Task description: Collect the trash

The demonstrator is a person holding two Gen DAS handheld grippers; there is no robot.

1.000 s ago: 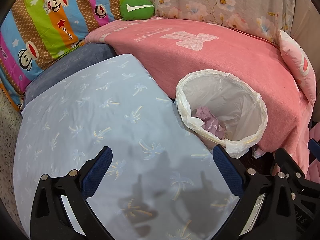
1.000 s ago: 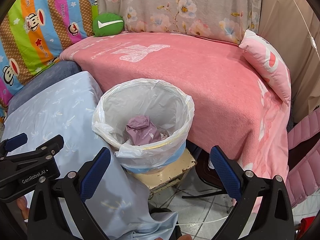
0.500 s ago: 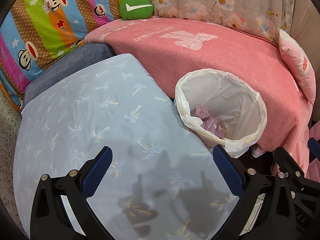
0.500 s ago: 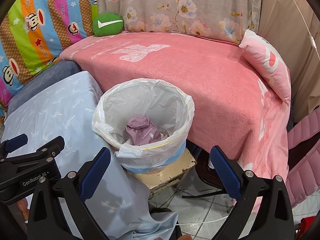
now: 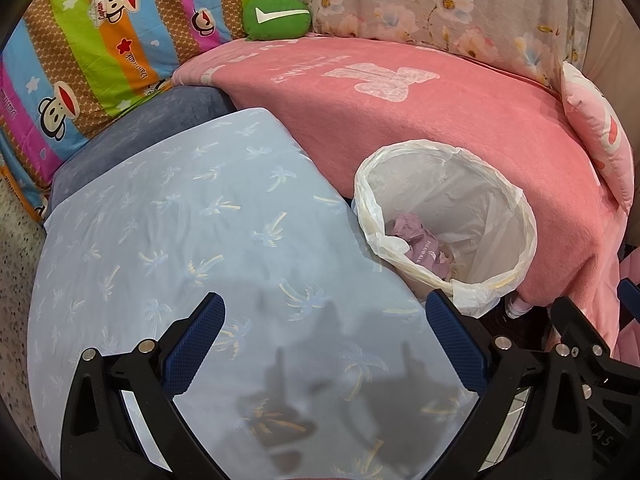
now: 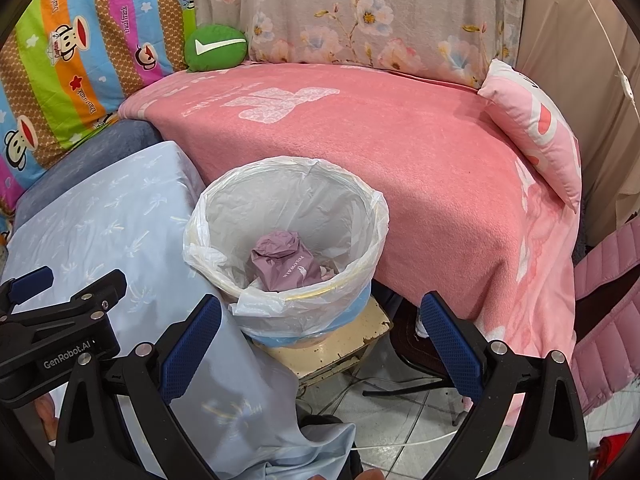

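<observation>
Left gripper (image 5: 320, 316) hung over the blue sheet (image 5: 180, 240), jaws spread wide, nothing between them, its shadow on the cloth. Right gripper (image 6: 320, 314) likewise had jaws released and empty, hovering just in front of the bin (image 6: 288, 248), above tiled floor (image 6: 400, 432) and a worn cream stool (image 6: 340, 344) the bin stood on. The left gripper's black frame showed at the left edge of the right wrist view. Bin was lined with a white bag (image 5: 452, 216) folded over the rim; it sat between the blue sheet and the pink blanket (image 6: 400, 152), touching or just beside both. Inside lay the trash (image 6: 286, 260), a crumpled mauve wrapper with small print, plus some pale scraps I couldn't make out. Further back: pink pillow (image 6: 536, 128) on the blanket's right edge, green cushion (image 5: 278, 18) with a white tick, striped monkey-print quilt (image 5: 80, 40) at left, floral cloth (image 6: 360, 12) behind.
</observation>
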